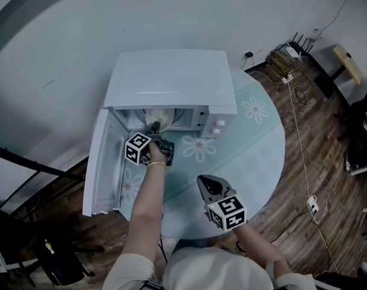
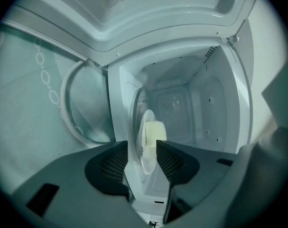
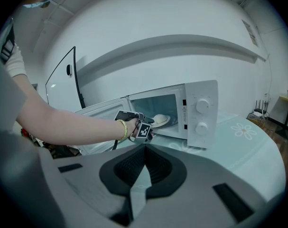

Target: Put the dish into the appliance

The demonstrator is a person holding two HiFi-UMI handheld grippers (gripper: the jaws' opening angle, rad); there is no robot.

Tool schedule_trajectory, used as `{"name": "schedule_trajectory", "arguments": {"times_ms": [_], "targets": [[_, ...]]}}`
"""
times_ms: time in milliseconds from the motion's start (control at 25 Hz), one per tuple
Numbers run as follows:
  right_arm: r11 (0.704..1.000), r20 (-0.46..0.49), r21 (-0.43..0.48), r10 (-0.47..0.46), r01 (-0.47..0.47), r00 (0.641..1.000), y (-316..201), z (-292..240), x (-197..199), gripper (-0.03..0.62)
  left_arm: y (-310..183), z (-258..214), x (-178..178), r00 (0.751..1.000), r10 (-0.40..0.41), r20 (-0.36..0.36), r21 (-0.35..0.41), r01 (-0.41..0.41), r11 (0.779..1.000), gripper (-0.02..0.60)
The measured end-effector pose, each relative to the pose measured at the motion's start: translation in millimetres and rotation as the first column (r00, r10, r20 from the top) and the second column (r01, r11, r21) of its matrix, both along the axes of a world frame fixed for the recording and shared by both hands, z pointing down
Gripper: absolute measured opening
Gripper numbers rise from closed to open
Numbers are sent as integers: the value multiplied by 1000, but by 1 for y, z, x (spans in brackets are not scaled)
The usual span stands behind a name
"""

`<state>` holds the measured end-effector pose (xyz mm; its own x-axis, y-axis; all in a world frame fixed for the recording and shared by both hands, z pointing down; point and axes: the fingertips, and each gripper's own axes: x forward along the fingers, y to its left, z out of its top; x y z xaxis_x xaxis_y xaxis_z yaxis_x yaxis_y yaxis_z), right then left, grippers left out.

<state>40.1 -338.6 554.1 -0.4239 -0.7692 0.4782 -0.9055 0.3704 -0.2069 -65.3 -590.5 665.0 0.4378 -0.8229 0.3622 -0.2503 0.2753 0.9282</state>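
Note:
The white microwave (image 1: 171,77) stands on the round table with its door (image 1: 101,162) swung open to the left. A pale dish (image 1: 161,118) with a cream-coloured lump on it rests inside the cavity. My left gripper (image 1: 154,128) reaches into the opening. In the left gripper view its jaws stand open, with the dish (image 2: 151,141) just ahead between the tips and no pad pressing on it. The right gripper view shows the dish (image 3: 160,119) lying on the microwave floor. My right gripper (image 1: 202,179) hovers over the table's front, shut and holding nothing.
The table (image 1: 256,144) has a pale green cloth with flower prints. The microwave's knobs (image 3: 202,115) are on its right side. Cables and a power strip (image 1: 311,204) lie on the wooden floor to the right. A black stand (image 1: 26,168) leans at the left.

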Motion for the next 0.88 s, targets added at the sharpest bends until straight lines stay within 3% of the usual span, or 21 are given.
{"name": "schedule_trajectory", "arguments": {"times_ms": [160,520,640,880], "targets": [[1000,-2,5,-1,1,1000,6,-3,0,5,8,-6,1,1000,-1,-21,24,2,1000,204],[999,-2,33,-7,7,1000,27,-15,-4,5,39,-33,6,997,32,-65,67,-27,997,202],[999,-2,41,-13,13,1000,37,-18,-6,5,56,-44,7,998,54,-35,94,-50,994,202],[998,2,68,-10,10,1000,54,-29,-8,5,99,-73,6,992,104,73,167,-115,979,71]]}}
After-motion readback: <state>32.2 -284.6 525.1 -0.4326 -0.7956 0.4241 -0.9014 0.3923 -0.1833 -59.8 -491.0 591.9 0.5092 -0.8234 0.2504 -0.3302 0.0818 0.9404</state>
